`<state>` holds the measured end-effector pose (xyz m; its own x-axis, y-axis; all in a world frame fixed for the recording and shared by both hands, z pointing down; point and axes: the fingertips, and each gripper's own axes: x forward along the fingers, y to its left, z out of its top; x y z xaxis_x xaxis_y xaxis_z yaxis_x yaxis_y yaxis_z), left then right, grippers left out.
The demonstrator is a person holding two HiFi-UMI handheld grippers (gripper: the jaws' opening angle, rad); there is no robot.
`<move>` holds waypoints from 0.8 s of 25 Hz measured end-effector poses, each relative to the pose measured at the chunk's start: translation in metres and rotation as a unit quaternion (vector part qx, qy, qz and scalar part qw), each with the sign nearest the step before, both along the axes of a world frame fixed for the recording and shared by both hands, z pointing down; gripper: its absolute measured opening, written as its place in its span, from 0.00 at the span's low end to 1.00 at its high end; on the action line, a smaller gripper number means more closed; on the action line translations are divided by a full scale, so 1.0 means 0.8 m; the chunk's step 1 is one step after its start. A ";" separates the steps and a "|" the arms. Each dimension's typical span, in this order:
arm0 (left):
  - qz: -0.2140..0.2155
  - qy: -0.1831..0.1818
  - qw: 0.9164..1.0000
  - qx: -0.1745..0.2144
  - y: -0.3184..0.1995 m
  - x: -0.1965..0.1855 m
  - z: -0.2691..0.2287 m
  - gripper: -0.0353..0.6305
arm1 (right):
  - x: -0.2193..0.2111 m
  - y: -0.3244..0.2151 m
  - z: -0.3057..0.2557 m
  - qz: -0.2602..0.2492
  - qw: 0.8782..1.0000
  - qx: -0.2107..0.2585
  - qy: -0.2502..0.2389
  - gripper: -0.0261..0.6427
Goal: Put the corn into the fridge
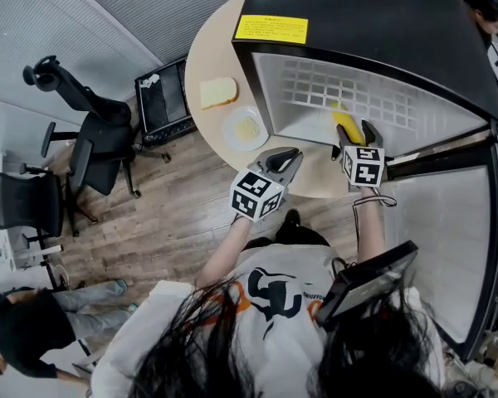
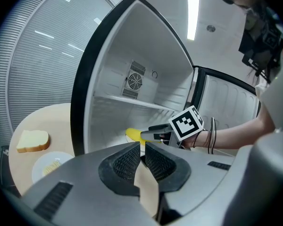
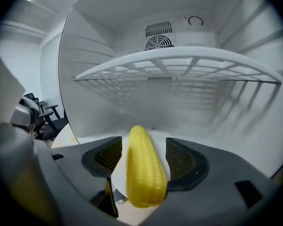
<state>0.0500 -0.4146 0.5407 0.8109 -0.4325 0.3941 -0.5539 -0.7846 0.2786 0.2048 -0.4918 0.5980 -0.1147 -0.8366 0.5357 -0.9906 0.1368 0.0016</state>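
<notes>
A person's right gripper (image 3: 144, 142) reaches into the lower compartment of an open mini fridge (image 1: 373, 31). Its jaws are spread wide around an ear of corn (image 3: 144, 171). The corn lies lengthwise between the two pads, tip pointing away from the gripper toward the back wall, and rests on the white fridge floor. A sliver of floor shows between the corn and the left-hand pad, and on the other side the gap is too thin to judge. Above and ahead of the jaws runs a white wire shelf (image 3: 179, 62), with a round fan vent (image 3: 159, 42) set in the rear wall beyond it.

The left gripper (image 2: 142, 147) hangs outside the fridge, beside and slightly behind its partner, over the near edge of a round, pale table (image 1: 212, 48). Its jaws are drawn almost together, leaving only a slit, and there is nothing between them. Off to this gripper's left on the tabletop sit a slice of bread (image 2: 33, 141) and, nearer, a small white plate (image 2: 37, 166) carrying something pale yellow. The fridge door (image 1: 448, 239) stands open to the right of the right gripper. Black office chairs (image 1: 91, 131) stand on the wood floor well to the left.
</notes>
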 end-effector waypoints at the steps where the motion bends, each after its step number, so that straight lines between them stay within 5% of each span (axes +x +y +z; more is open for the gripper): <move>1: 0.000 0.000 1.000 0.001 0.001 0.000 -0.001 0.10 | -0.001 0.002 -0.004 0.002 1.000 0.003 -0.004 0.46; 10: 0.002 0.000 1.000 0.009 0.016 -0.005 -0.010 0.10 | -0.017 0.044 -0.051 0.020 0.998 0.045 -0.048 0.45; 20: -0.004 0.009 1.000 0.029 0.055 -0.029 -0.031 0.10 | -0.074 0.106 -0.111 0.004 0.992 0.097 -0.082 0.22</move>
